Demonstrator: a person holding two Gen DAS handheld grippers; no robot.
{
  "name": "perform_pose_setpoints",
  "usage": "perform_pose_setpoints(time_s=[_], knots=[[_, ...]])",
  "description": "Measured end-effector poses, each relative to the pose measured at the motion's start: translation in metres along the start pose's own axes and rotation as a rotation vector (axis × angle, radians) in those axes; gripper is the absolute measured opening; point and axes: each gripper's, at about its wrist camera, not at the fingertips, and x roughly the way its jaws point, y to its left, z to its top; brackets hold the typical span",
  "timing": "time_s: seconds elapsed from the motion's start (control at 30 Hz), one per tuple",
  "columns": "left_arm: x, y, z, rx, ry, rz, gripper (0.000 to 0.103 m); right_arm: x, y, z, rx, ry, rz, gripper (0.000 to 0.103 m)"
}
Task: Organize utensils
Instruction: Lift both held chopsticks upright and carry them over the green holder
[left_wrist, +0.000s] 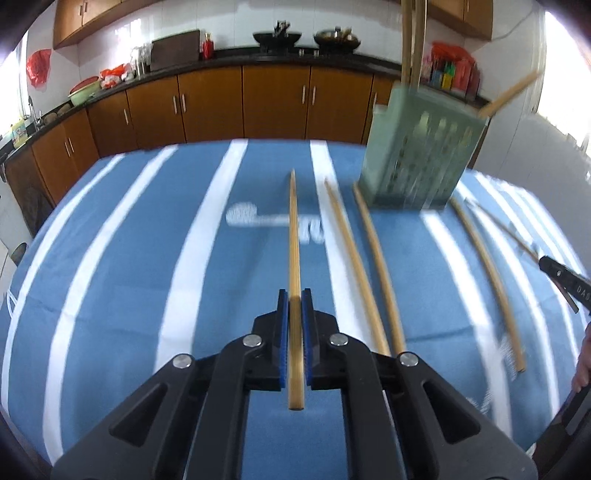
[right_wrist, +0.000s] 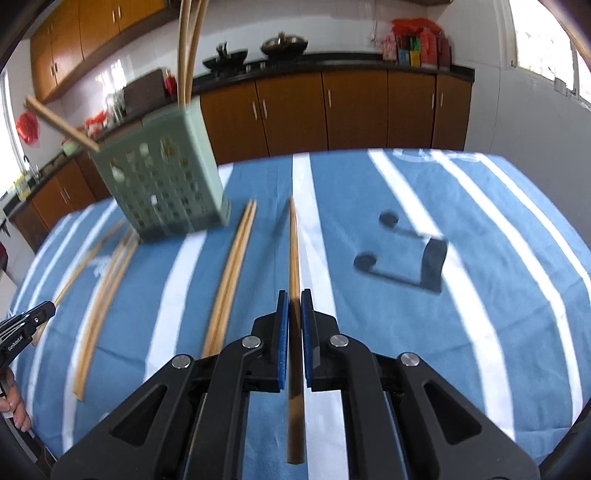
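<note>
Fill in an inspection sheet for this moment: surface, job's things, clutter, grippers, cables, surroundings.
Surface: blue cloth with white stripes covers the table.
Job's things: green perforated holder stands upright with chopsticks in it; loose chopsticks lie on the cloth in front of it.
Clutter: nothing seen.
Grippers: left gripper shut on one chopstick; right gripper shut on another chopstick.
Cables: nothing seen.
Surroundings: wooden kitchen cabinets, woks on the counter.

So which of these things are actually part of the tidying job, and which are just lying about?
Part of the job:
- left gripper and right gripper, each shut on a chopstick
- loose chopsticks on the cloth
- green holder

Just lying about:
- woks
- red bags
- chopping board
</note>
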Motion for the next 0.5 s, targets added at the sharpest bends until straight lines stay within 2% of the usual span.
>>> perform_pose_setpoints(time_s=[0.33, 0.5], knots=[[-0.059, 0.007, 0.043, -0.100, -0.217, -0.071, 0.008, -0.042, -0.004, 0.029, 0.030, -0.178, 0.025, 0.008], [-0.073, 0.010, 0.051, -0.114, -0.263, -0.081, 0.008, -0.049, -0.005, 0.035, 0.030, -0.205, 0.027, 0.007]])
